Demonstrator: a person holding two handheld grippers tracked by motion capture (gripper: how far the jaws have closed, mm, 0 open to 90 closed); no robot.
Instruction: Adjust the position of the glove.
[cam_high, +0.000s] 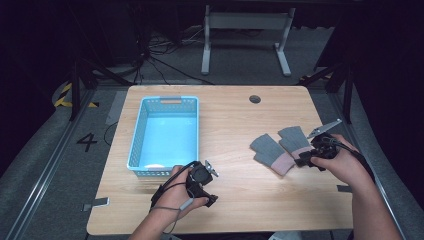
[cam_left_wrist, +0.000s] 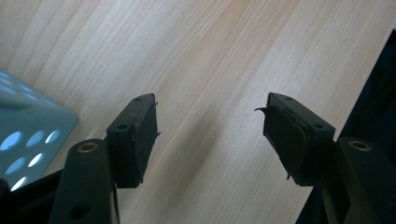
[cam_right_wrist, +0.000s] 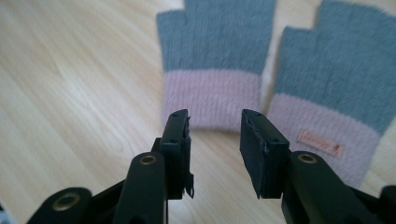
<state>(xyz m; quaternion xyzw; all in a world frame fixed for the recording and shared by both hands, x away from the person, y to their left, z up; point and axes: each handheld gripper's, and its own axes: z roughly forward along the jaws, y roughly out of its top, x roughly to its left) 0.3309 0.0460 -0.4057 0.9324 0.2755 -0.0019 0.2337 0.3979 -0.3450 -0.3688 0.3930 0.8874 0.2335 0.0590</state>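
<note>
Black jaws of the right gripper (cam_right_wrist: 215, 140) stand apart, empty, just short of the pink cuff of the near grey knitted fingerless glove (cam_right_wrist: 215, 56); its twin (cam_right_wrist: 336, 88) lies beside. Closing now would likely pinch air or drag the cuff. Left gripper (cam_left_wrist: 208, 135) gapes idle by the blue plastic basket (cam_high: 137, 145).

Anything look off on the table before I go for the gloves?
Nothing stands out. Both gloves lie flat side by side, the basket sits upright and empty, and both tongs are open, holding nothing.
</note>
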